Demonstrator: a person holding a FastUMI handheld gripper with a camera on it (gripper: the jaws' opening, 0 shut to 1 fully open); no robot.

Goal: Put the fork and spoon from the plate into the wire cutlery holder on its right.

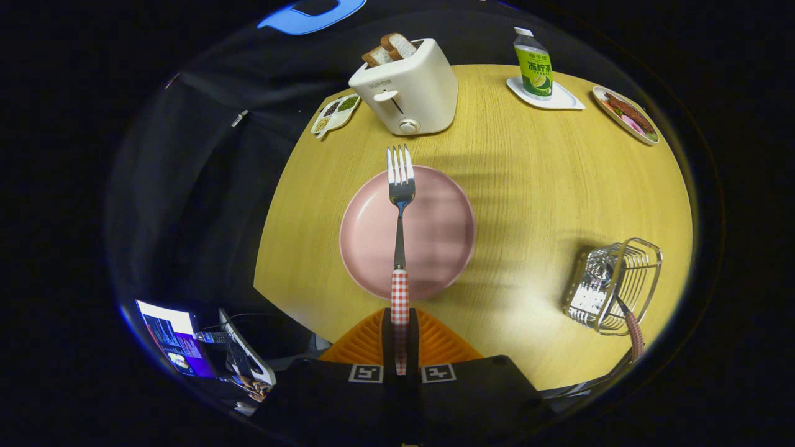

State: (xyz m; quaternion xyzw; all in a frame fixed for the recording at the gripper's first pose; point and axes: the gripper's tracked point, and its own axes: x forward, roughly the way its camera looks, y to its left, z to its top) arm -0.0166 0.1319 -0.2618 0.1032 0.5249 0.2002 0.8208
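Fingers (399,347) clamped on steel fork with red-checked handle (399,248), held above round pink plate (407,233). Wire cutlery holder (612,285) well right, spoon handle inside. Risk: long fork snagging wire rim, tipping holder.

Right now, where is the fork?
The fork is clamped by its checked handle between the gripper fingers, tines pointing ahead above the pink plate.

My one camera rides on the gripper (399,338), looking forward along its two fingers and steeply down from well above the round pale wooden table (534,186). It faces the far rim, where a cream toaster (407,87) stands against the black cloth wall.
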